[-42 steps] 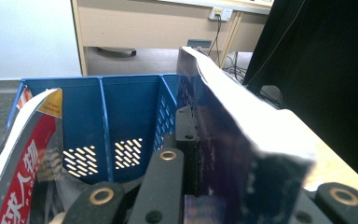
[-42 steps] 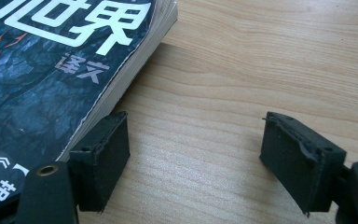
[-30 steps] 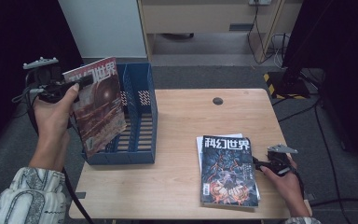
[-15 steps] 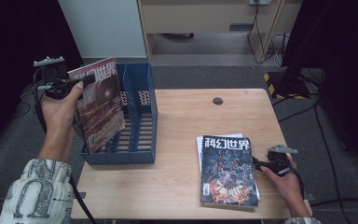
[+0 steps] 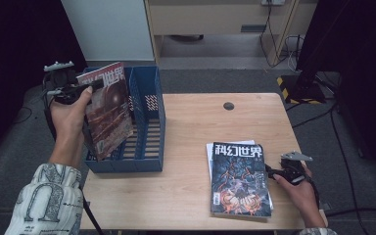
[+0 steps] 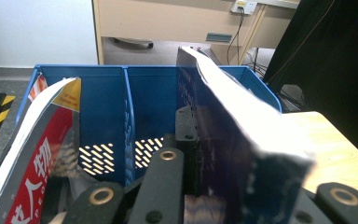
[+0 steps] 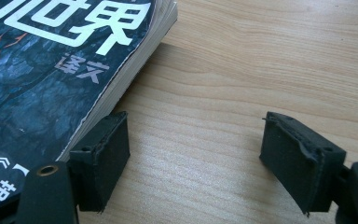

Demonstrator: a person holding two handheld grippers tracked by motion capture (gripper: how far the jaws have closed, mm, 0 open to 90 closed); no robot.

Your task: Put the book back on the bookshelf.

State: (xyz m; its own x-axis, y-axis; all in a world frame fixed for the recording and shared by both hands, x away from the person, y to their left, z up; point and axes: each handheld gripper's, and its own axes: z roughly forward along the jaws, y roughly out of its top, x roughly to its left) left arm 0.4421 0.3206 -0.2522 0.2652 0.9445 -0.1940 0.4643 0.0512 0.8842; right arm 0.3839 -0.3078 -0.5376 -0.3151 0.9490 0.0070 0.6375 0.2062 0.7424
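Left gripper (image 5: 89,89) clamped on magazine (image 5: 106,110) over file box (image 5: 149,122) at table's (image 5: 186,191) left edge; right gripper (image 7: 193,154) open, empty.

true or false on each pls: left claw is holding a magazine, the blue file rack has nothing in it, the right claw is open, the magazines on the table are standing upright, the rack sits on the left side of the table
1. The left claw is holding a magazine. True.
2. The blue file rack has nothing in it. False: the left claw view shows a red-covered magazine in one slot.
3. The right claw is open. True: its jaws stand apart over bare table.
4. The magazines on the table are standing upright. False: they lie flat in a stack.
5. The rack sits on the left side of the table. True.
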